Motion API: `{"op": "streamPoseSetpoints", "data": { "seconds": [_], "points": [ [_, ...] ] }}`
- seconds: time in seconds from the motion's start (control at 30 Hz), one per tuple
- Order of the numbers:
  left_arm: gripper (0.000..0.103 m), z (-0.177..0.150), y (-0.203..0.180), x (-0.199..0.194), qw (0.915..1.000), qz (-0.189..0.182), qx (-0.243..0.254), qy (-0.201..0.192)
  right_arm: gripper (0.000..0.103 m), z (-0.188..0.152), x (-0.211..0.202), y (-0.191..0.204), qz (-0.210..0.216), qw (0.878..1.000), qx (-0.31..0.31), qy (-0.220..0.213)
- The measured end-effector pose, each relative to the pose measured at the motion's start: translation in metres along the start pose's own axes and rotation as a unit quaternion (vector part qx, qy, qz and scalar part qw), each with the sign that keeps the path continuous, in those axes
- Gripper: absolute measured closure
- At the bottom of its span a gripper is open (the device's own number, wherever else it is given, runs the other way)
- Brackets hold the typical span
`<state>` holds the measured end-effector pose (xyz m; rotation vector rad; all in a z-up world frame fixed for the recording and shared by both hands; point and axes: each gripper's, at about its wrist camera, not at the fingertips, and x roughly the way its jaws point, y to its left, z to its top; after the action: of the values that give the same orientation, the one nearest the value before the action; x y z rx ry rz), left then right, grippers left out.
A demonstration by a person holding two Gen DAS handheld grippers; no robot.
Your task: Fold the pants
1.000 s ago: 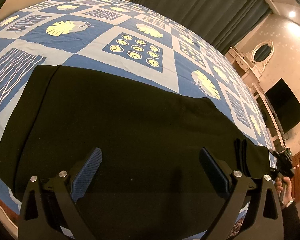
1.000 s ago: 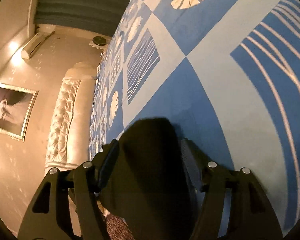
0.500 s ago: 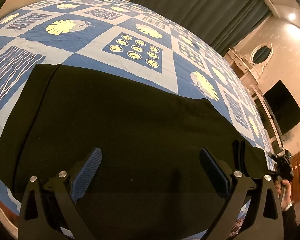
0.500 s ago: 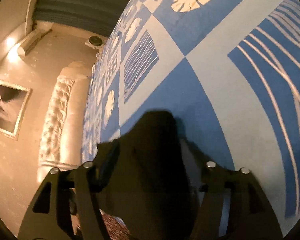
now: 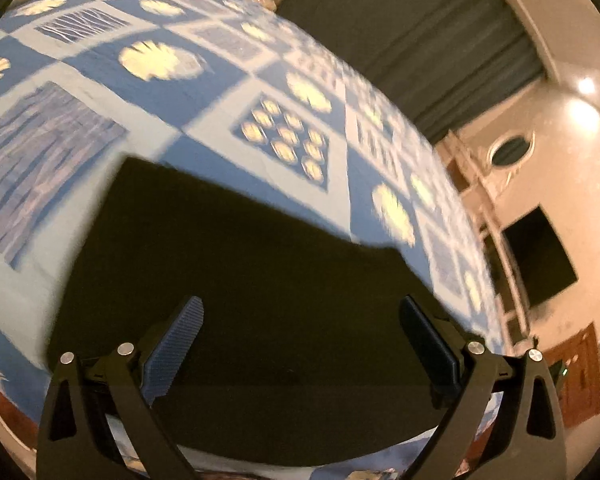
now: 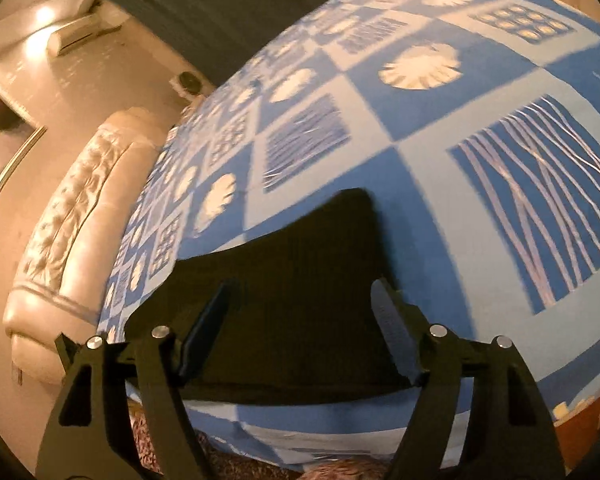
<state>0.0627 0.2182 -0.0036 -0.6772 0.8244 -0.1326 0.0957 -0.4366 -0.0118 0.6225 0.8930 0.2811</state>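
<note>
The left gripper (image 5: 300,344) has its two blue ribbed fingers (image 5: 172,354) set wide apart, nothing between them but open air above cloth. Directly ahead of and beneath these jaws lie the black fabric pants (image 5: 252,280), spread flat as a broad dark panel with a straight far edge. The cloth runs past both fingers to either side. Beyond the far edge of the pants stretches the blue and pale-blue patchwork bedspread with cream leaf and dot prints (image 5: 292,136). Farther off, past the bed, hang dark grey-green curtains (image 5: 412,40); to the right of the jaws a dark flat wall screen (image 5: 540,256) sits on a cream wall.

The right gripper (image 6: 300,308) also stands with jaws apart, gripping nothing. Between and ahead of its fingers lies a narrower end of the pants (image 6: 300,288), flat on the bedspread (image 6: 420,168), one corner reaching forward. Left of these jaws, past the bed's edge, is a cream tufted headboard (image 6: 72,216).
</note>
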Motion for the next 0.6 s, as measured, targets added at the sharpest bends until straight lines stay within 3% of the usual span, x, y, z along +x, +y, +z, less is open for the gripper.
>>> {"op": "streamPoseSetpoints", "data": {
  "seconds": [0.17, 0.33, 0.5, 0.6],
  "points": [
    [0.006, 0.023, 0.057, -0.025, 0.9983, -0.014, -0.056, -0.004, 0.028, -0.013, 0.012, 0.033, 0.015, 0.999, -0.028, 0.022],
    [0.006, 0.03, 0.101, -0.015, 0.9935, -0.032, -0.105, 0.031, 0.028, -0.024, 0.024, 0.046, 0.021, 0.998, -0.043, 0.042],
    [0.006, 0.028, 0.105, 0.012, 0.9891, -0.074, -0.102, 0.075, 0.027, -0.03, 0.029, 0.044, 0.02, 0.997, -0.041, 0.055],
    [0.006, 0.027, 0.096, 0.022, 0.9903, -0.075, -0.084, 0.081, 0.027, -0.032, 0.033, 0.041, 0.018, 0.997, -0.037, 0.063]
  ]
}}
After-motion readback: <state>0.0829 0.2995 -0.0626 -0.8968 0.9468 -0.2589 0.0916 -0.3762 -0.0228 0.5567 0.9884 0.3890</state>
